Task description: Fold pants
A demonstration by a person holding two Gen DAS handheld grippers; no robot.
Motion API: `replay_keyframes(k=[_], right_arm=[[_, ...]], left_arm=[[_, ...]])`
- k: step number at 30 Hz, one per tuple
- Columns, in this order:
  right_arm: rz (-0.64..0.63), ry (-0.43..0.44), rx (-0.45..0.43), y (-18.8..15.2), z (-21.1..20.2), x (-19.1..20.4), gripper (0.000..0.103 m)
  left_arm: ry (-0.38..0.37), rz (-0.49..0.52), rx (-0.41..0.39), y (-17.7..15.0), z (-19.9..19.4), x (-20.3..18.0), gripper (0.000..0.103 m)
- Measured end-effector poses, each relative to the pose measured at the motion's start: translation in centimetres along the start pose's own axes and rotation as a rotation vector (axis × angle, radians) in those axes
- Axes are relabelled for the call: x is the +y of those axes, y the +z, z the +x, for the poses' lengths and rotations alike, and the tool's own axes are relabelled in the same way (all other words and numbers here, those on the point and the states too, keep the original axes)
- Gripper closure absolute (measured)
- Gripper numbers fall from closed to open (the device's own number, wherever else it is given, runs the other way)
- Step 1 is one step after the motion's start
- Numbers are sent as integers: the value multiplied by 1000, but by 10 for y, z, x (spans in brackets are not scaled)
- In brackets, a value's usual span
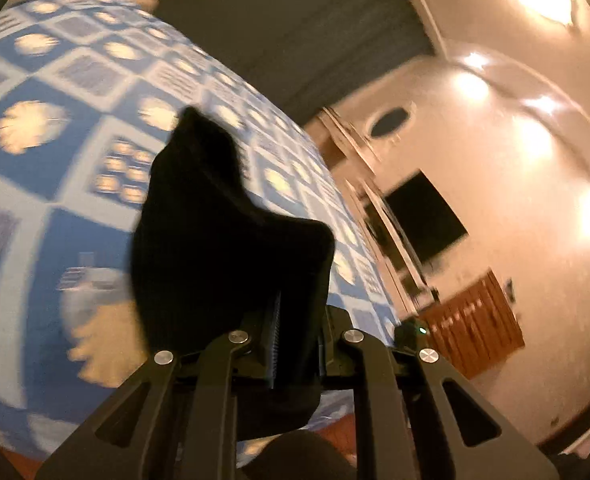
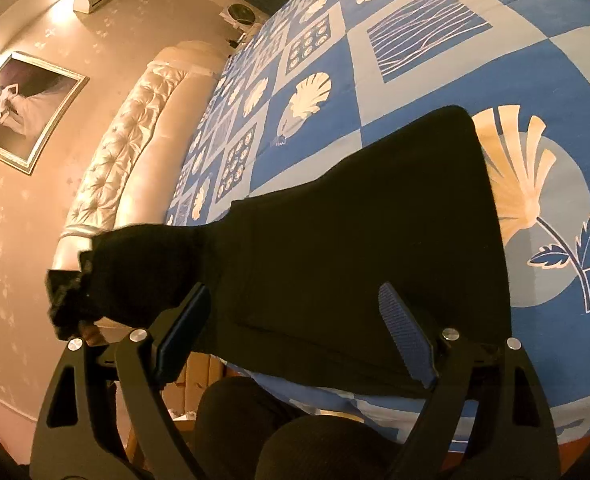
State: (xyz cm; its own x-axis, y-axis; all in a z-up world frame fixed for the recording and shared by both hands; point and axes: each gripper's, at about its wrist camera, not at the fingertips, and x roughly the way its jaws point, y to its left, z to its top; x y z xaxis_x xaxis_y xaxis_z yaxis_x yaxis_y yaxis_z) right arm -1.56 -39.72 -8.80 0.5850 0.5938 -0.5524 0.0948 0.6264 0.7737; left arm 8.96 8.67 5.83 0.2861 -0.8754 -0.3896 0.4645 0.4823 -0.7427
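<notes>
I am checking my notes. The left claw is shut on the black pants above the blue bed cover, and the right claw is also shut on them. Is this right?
Not quite. The right claw is open: in the right wrist view its fingers stand wide apart over the black pants, gripping nothing. The left claw is indeed shut on them above the blue bed cover.

Left gripper (image 1: 295, 336) fingers pinched together — right gripper (image 2: 295, 328) fingers spread wide

bedspread (image 1: 35, 184) motion-blurred, left gripper (image 1: 295, 336) pads hidden by black pants (image 1: 215, 240)
</notes>
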Motion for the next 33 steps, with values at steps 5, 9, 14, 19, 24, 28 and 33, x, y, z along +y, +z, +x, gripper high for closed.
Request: replay_keyframes(k=[5,9,14,19,24,28,33], right_arm=[[15,-4,-24,1,-4,-4,17],[38,-12,-49,5,-11,-13,17],[100,9,-85,8,-18,-28,17],[114,21,-89,11,-16,-32,17],[103,27,-107,12,-17,-29,17],[93,31,-64,10,-9,-24,17],[73,15,-2,7,8,-17,17]], left_arm=[[-40,90,128,-13,92,-57,89],[-32,117,244,-42,163,-70,89],[32,135,384,-89,231,-62,89],[136,233,431,-118,259,-53,88],[84,273,348,-119,228,-78,46],[95,288,209,-109,175,-94,25],[309,245,70,-92,121,-53,19]])
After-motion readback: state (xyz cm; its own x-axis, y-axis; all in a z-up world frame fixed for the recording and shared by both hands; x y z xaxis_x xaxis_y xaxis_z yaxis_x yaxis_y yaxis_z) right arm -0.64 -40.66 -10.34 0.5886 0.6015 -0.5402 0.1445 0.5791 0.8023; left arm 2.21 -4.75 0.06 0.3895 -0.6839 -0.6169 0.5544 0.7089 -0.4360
